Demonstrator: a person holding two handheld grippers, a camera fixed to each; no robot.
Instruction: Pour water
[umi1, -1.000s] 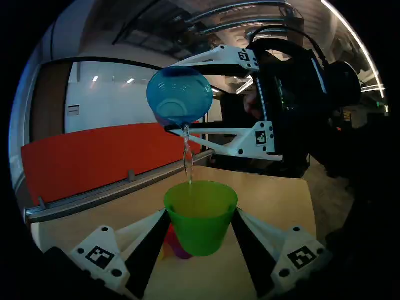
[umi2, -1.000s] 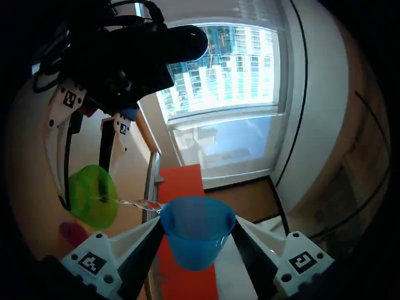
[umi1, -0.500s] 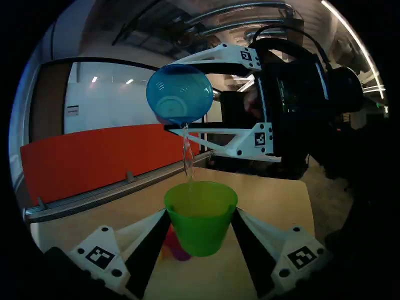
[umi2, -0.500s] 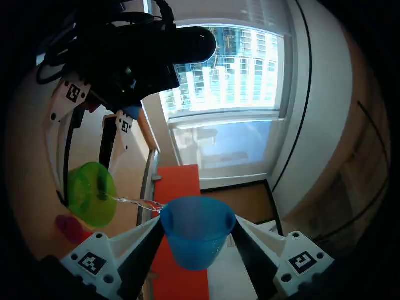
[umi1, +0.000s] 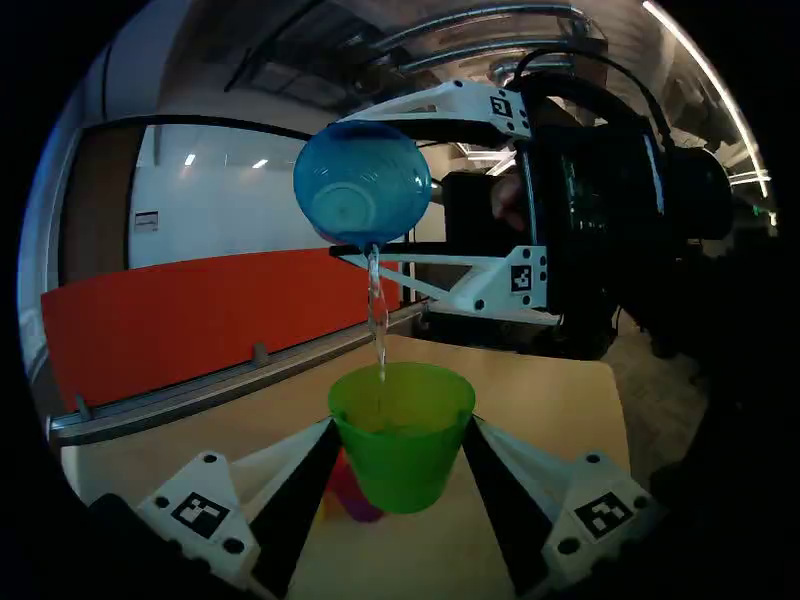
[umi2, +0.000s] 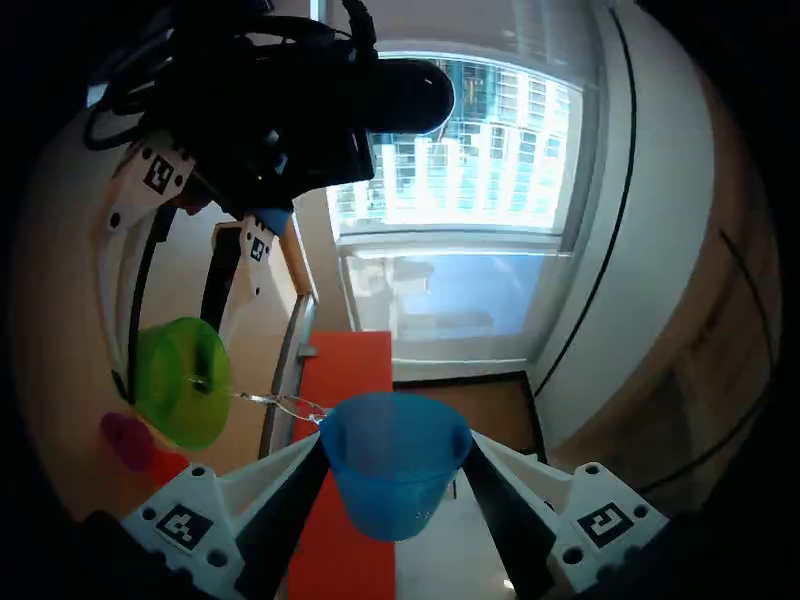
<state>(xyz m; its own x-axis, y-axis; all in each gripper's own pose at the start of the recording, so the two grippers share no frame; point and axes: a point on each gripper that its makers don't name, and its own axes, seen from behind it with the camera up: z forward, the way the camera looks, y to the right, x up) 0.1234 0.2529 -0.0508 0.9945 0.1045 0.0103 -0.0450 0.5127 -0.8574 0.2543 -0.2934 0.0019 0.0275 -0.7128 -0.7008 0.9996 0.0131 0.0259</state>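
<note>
Left gripper view: the green cup (umi1: 402, 450) stands upright between the left gripper's (umi1: 400, 428) two fingers, mouth up, long axis vertical.
Left tool: both fingers press the green cup's sides, clamped on it.
Green cup's footing: whether its base touches the table (umi1: 545, 400) cannot be told.
Blue cup (umi1: 362, 184): held high above the green cup, tipped onto its side, long axis near level, mouth turned toward this camera and slightly down, so its inner bottom shows.
Right tool: the right gripper (umi1: 350, 187) reaches in from the right, one finger over the blue cup and one under it, pinching it between them.
Water (umi1: 376, 315): a thin twisting stream leaves the lowest point of the blue rim and falls inside the green cup's rim.
Right gripper view: the blue cup sits in the foreground, gripped by both fingers; the stream runs off to the left into the green cup, whose mouth faces this camera.
Pink cup (umi1: 345, 490): on the table just behind the green cup, partly hidden.
Surface: a pale wooden tabletop, edged at the far side by a metal rail (umi1: 220, 378).
Room: an orange panel (umi1: 180, 310) beyond the rail, a glass partition above it, pipes (umi1: 450, 20) along the ceiling; a large bright window (umi2: 480, 150) in the right gripper view.
</note>
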